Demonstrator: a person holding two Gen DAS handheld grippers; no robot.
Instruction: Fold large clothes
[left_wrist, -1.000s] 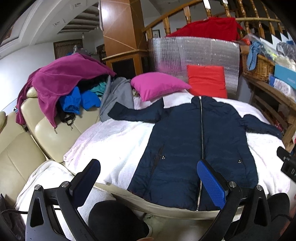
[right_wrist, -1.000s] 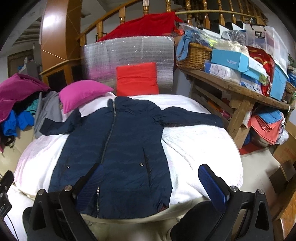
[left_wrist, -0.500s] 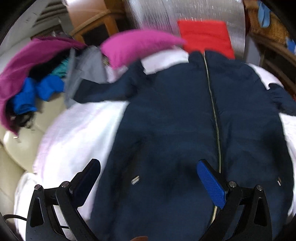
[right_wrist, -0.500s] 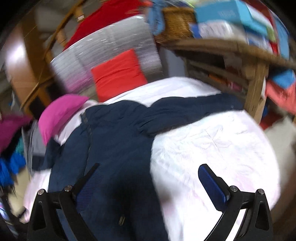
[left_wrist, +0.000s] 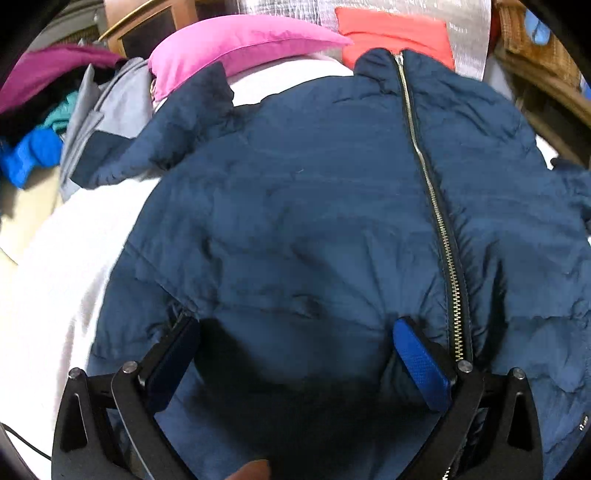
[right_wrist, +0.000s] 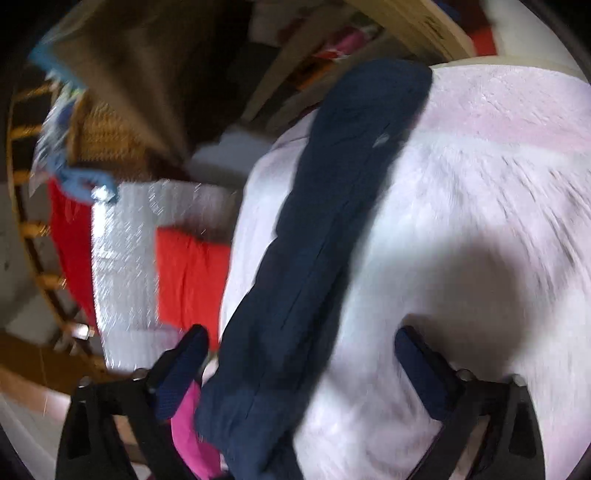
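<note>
Jacket (left_wrist: 314, 206), one, lies spread beneath both spread-fingered grippers (left_wrist: 295, 347) (right_wrist: 299, 354).

One navy jacket (left_wrist: 314, 229), one pink pillow (left_wrist: 240, 40), one red cushion (left_wrist: 391, 33).

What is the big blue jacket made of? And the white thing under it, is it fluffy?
The jacket looks like smooth, thin synthetic cloth, probably nylon, with puffy padding inside: it has a faint sheen and soft quilted ridges. Its zipper glints like metal. The white blanket under it does look fluffy, likely fleece or plush, from its fuzzy, brushed surface.
</note>
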